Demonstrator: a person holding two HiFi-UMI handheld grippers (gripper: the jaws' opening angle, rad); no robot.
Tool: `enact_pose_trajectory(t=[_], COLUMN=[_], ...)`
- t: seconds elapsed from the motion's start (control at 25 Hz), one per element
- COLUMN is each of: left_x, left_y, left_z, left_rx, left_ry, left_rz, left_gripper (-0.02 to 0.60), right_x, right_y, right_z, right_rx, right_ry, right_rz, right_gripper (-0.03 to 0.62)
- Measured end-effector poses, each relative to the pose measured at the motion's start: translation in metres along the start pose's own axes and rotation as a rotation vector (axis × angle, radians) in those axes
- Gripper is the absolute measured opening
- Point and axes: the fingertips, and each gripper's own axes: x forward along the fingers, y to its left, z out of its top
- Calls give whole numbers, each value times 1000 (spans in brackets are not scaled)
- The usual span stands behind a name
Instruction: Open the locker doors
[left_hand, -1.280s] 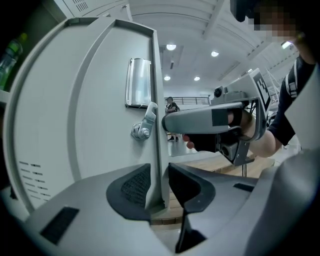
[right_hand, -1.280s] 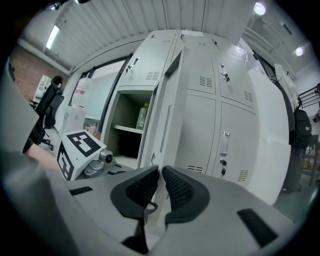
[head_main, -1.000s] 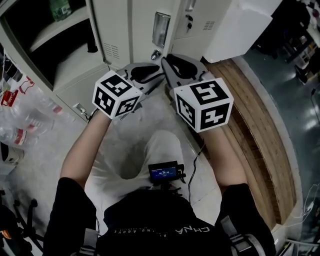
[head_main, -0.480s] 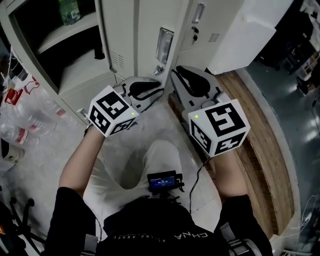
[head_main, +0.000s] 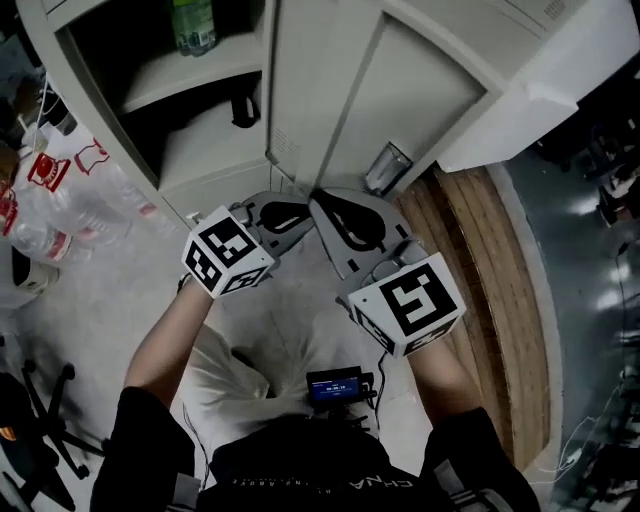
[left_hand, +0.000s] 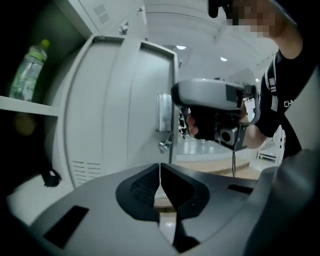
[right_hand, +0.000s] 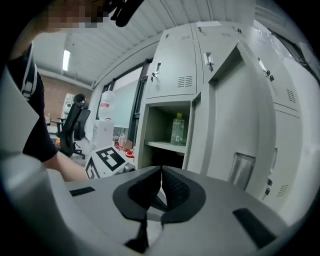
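Grey lockers fill the top of the head view. The left compartment (head_main: 170, 110) stands open, with a green bottle (head_main: 192, 22) on its shelf. Beside it a tall door (head_main: 400, 90) with a metal handle plate (head_main: 388, 165) is swung out from the locker face; the right gripper view shows that door (right_hand: 240, 115) ajar. My left gripper (head_main: 305, 212) is just below the door's lower corner, its jaws closing with nothing between them (left_hand: 160, 167). My right gripper (head_main: 322, 205) sits tip to tip with it, shut and empty (right_hand: 161, 172).
Clear plastic bags of bottles (head_main: 60, 190) lie on the floor at the left. A wooden platform (head_main: 470, 260) runs along the right, with a white box (head_main: 530, 90) above it. An office chair base (head_main: 30, 440) is at the lower left.
The door with the handle plate now stands out from the locker face. Both grippers have come back toward me, and the left jaws have drawn together.
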Motion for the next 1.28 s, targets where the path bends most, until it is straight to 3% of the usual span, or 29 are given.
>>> enact_pose_trajectory(t=[0.12,0.28,0.44,0.6,0.72,0.84,1.0,1.28], left_x=[-53,-126,-185,-219,-228,-227,-221,-229], left_y=[-1,2,-7,-37,-72,-95,-132,-192], left_z=[44,117,196,233,244,250,239,242], left_rx=[-112,-191,-218,-241,-251,-249,-281,-271], left_ry=[-62,-71,11,186,242,245,306,304], left_rz=[36,243,454,598,637,664,669,635], left_gripper=[20,20,20,20,20,20,20,20], right_x=[3,-8,-31,-61,-88,-106,-129,-175], right_y=[3,-1,-5,3,16,19,30,61], right_z=[32,89,151,181,190,198,198,200], right_rx=[94,162,155,87,73,61,60,62], right_ry=[31,70,172,306,343,316,291,293], right_rz=[1,11,28,68,116,153,185,147], right_gripper=[32,32,32,32,32,32,32,32])
